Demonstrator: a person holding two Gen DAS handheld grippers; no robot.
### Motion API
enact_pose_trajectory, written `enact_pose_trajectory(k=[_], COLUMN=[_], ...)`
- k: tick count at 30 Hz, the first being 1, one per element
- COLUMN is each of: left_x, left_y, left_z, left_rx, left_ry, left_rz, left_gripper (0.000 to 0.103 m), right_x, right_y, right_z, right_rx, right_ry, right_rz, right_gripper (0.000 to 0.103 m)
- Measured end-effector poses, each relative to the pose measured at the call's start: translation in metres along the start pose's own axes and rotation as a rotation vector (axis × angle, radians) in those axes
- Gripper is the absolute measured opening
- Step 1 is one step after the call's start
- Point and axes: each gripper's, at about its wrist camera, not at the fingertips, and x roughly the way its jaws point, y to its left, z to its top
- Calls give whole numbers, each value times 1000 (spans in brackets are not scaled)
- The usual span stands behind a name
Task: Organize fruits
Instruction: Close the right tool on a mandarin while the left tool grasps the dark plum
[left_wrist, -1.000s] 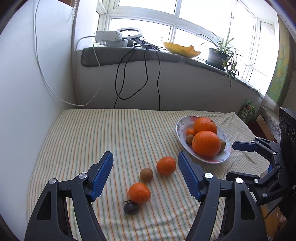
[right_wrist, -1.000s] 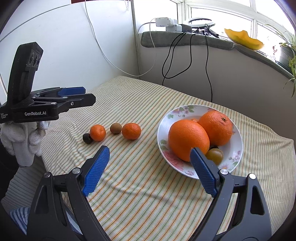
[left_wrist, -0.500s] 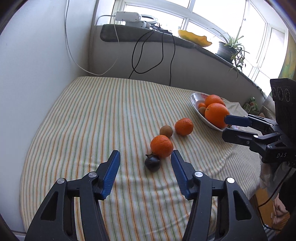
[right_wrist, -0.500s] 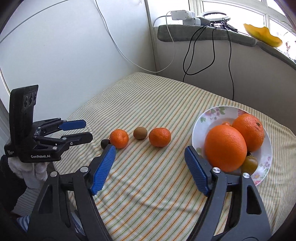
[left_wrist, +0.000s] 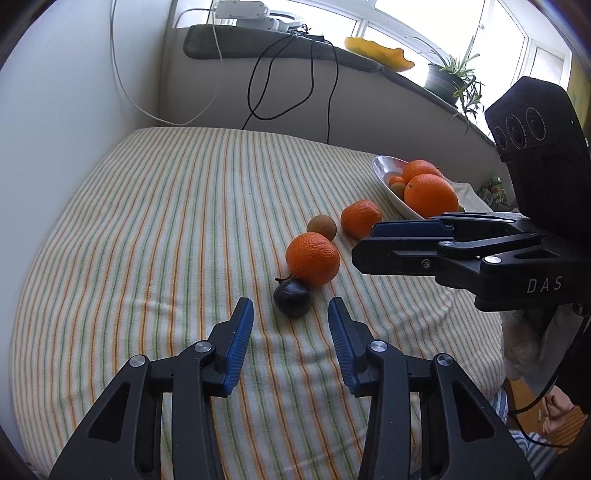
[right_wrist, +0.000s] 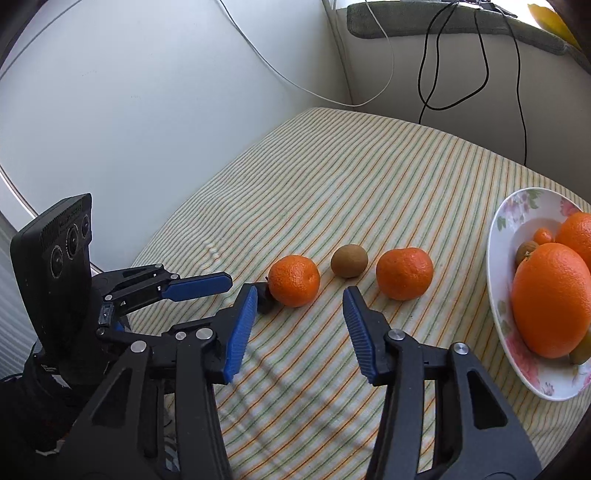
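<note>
Several loose fruits lie in a row on the striped cloth: a dark plum (left_wrist: 292, 302), a mandarin (left_wrist: 312, 259), a brown kiwi (left_wrist: 321, 227) and a second mandarin (left_wrist: 360, 218). My left gripper (left_wrist: 291, 309) is open and empty, its fingertips just short of the plum. My right gripper (right_wrist: 298, 292) is open and empty, just short of the first mandarin (right_wrist: 294, 275), with the kiwi (right_wrist: 349, 260) and the second mandarin (right_wrist: 404, 273) beyond. A floral bowl (right_wrist: 496, 266) at the right holds two big oranges and small fruits.
The striped cloth (left_wrist: 166, 221) covers the table up to the white wall on the left. Cables hang from the window sill (left_wrist: 280, 48) at the back. A potted plant (left_wrist: 447, 79) stands on the sill. The right gripper's body (left_wrist: 480, 251) is close beside the fruit row.
Both grippers have moved in and down toward the loose fruits. The left gripper's jaws have narrowed and now sit just before the plum. The fruits have not moved.
</note>
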Motion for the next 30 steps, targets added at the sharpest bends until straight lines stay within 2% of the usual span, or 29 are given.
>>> enact_pose_trajectory(k=[12, 13, 14, 26, 30], left_x=[5, 7, 8, 19, 17], left_y=[0, 0, -1, -3, -1], left_z=[2, 2, 2, 2, 1], left_rx=[23, 25, 25, 40, 39], left_ry=[10, 12, 14, 22, 18], left_rz=[-4, -3, -4, 16, 14], left_gripper=[35, 35, 34, 23, 22], right_x=[36, 39, 41, 48, 46], right_y=[1, 1, 1, -1, -2], right_z=[10, 11, 11, 17, 16], right_rx=[31, 31, 32, 28, 34], right_ry=[55, 57, 60, 73, 69], right_rz=[7, 9, 9, 10, 17], right_gripper=[49, 49, 44, 39, 38])
